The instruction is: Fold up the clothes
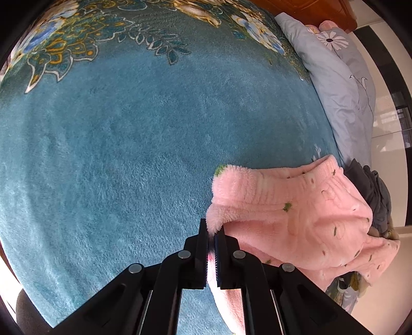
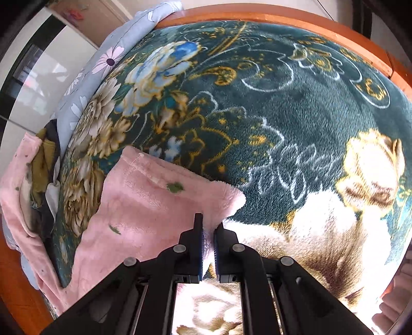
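Through the left wrist camera, your left hand-held gripper (image 1: 212, 233) is clamped on a fluffy edge of the pink fleece garment (image 1: 291, 206), the jaws nearly together with pile squeezed between them. The rest of the garment spreads ahead and to the right of the jaws, showing what looks like a gathered waistband, and trails off the right side of the bed toward a heap of dark clothes (image 1: 373, 195). To the left and ahead lies only the teal floral blanket (image 1: 128, 144), with a pale blue quilt (image 1: 334, 77) far ahead on the right.

Through the right wrist camera, your right hand-held gripper (image 2: 208, 226) is likewise pinched shut on another edge of the same garment (image 2: 144, 206), which spreads to the left of the jaws and hangs over the bed's left side near the pile of clothes (image 2: 45, 159). Ahead and to the right the blanket (image 2: 296, 116) is bare up to the wooden bed frame (image 2: 283, 19).

You seem to be mid-spread, before any fold. Keep both grips deep enough that the thick pile does not slip. Lift evenly, draw the hanging part fully onto the blanket, and keep the held edge taut between your hands so it lands flat, without wrinkles.
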Demonstrator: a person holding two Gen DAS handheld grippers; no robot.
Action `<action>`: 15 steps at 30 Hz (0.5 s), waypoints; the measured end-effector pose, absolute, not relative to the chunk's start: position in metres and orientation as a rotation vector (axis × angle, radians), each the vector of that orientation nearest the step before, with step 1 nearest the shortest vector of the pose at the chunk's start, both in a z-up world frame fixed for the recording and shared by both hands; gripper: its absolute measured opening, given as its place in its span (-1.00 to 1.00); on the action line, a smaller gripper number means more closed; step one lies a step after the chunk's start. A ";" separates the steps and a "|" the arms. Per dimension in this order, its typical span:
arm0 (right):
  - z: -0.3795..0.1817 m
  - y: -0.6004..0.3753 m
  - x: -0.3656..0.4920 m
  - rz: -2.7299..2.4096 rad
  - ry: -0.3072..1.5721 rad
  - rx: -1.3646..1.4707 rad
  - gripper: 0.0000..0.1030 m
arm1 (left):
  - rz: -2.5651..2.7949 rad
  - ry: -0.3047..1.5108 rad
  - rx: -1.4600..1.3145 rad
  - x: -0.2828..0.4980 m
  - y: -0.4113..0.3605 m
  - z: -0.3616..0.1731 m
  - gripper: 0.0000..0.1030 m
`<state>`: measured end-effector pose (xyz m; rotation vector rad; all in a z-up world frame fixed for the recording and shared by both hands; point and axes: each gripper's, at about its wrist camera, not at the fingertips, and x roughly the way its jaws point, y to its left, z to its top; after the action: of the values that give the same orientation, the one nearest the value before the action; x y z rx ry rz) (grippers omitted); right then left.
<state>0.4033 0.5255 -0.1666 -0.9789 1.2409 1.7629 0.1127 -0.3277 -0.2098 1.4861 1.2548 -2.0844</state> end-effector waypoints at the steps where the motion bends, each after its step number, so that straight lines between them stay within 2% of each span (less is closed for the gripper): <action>1: -0.168 0.525 0.405 1.757 1.266 -0.958 -0.83 | -2.088 1.261 1.490 0.112 -0.328 -0.210 -0.88; 3: -0.166 0.525 0.407 1.758 1.287 -0.937 -0.83 | -2.103 1.273 1.497 0.112 -0.329 -0.210 -0.86; 4: -0.165 0.524 0.408 1.761 1.295 -0.931 -0.73 | -2.112 1.287 1.496 0.112 -0.330 -0.210 -0.86; 5: -0.165 0.522 0.410 1.763 1.307 -0.924 -0.51 | -2.120 1.312 1.495 0.113 -0.331 -0.211 -0.86; 6: -0.164 0.521 0.413 1.766 1.318 -0.918 -0.37 | -2.125 1.338 1.496 0.115 -0.332 -0.212 -0.82; 7: -0.164 0.519 0.416 1.768 1.332 -0.911 -0.15 | -2.130 1.365 1.498 0.117 -0.333 -0.214 -0.71; 8: -0.165 0.515 0.420 1.768 1.352 -0.902 -0.09 | -2.132 1.388 1.498 0.119 -0.335 -0.215 -0.61; 10: -0.168 0.510 0.429 1.771 1.393 -0.897 -0.09 | -2.151 1.418 1.476 0.125 -0.337 -0.219 -0.13; 15: -0.179 0.493 0.434 1.781 1.449 -0.913 -0.08 | -2.204 1.450 1.447 0.121 -0.336 -0.223 -0.08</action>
<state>0.4344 0.4935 -0.1785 -0.9133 1.4489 1.7812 0.1212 -0.3363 -0.2230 1.4467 1.4504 -2.2037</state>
